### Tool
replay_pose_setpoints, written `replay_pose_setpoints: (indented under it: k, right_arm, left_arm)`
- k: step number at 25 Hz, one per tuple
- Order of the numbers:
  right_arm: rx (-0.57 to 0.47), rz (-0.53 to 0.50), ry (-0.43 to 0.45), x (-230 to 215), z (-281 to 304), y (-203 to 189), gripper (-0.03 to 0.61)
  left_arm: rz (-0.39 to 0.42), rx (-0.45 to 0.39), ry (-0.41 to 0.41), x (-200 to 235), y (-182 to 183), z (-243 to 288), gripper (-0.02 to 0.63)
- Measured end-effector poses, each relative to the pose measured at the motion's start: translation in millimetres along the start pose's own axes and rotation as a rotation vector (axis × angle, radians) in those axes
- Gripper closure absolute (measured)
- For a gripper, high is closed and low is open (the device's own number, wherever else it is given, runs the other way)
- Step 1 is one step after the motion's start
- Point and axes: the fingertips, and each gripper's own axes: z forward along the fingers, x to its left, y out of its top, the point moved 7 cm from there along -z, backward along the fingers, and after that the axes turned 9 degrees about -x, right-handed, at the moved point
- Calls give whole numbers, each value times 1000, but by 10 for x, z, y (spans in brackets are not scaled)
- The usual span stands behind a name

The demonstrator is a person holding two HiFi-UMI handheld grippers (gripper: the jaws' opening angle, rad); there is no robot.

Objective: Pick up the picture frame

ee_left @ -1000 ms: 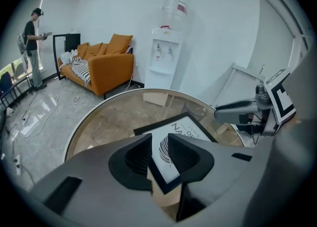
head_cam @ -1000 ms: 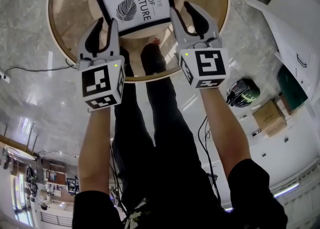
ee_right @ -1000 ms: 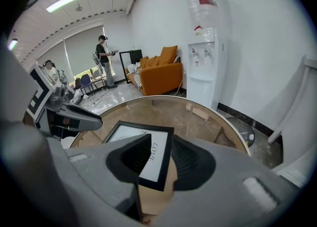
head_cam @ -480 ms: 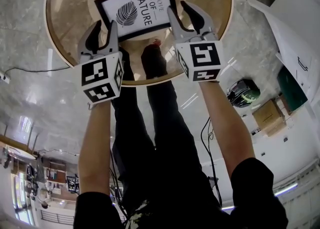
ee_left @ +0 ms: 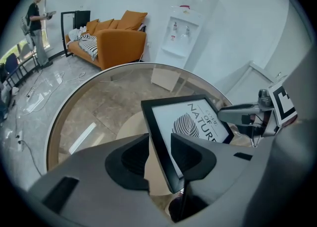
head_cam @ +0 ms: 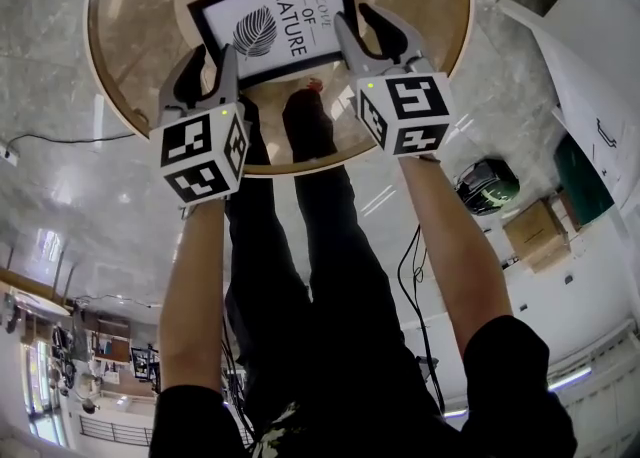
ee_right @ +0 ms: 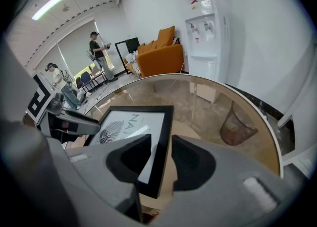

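Note:
The black picture frame (head_cam: 275, 21) with a leaf print lies flat on the round glass table (head_cam: 140, 26). My left gripper (head_cam: 208, 71) is open and its jaws have just been opening. They straddle the frame's left edge (ee_left: 190, 122), with a gap at the outer pad. In the left gripper view, the left gripper (ee_left: 161, 152) points steeply down. My right gripper (head_cam: 365, 31) is open around the frame's right edge (ee_right: 129, 122), and in its own view, the right gripper (ee_right: 162, 159) shows table between the outer pad and the frame.
The person's legs show through the glass. A wire bin (ee_right: 237, 127) stands under the table's far side. An orange sofa (ee_left: 116, 40) and a water dispenser (ee_left: 185, 28) stand beyond. A helmet (head_cam: 487, 184) and a cardboard box (head_cam: 540, 231) lie on the floor.
Both grippers have sunk toward the table and closed in on the frame's side edges. The frame has not moved.

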Motion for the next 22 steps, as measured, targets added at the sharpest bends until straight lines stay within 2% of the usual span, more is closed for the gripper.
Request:
replay_pose_setpoints:
  k: [4,10,16,22]
  right_arm:
    - [17,112,14,-47,47,-62,449]
    - [35,172,7,-44,42,-57,485]
    - [30,184,4,-30,-28,17,502]
    - [-12,196,-24,24,-124,114,511]
  left_arm:
    - [-50,15,12,6,-22,30,463]
    - [-64,30,16,5,-6,29,500]
    - [-36,10,34,11,102,-35,518]
    - [-43,-28,58,-4,209,-137,529]
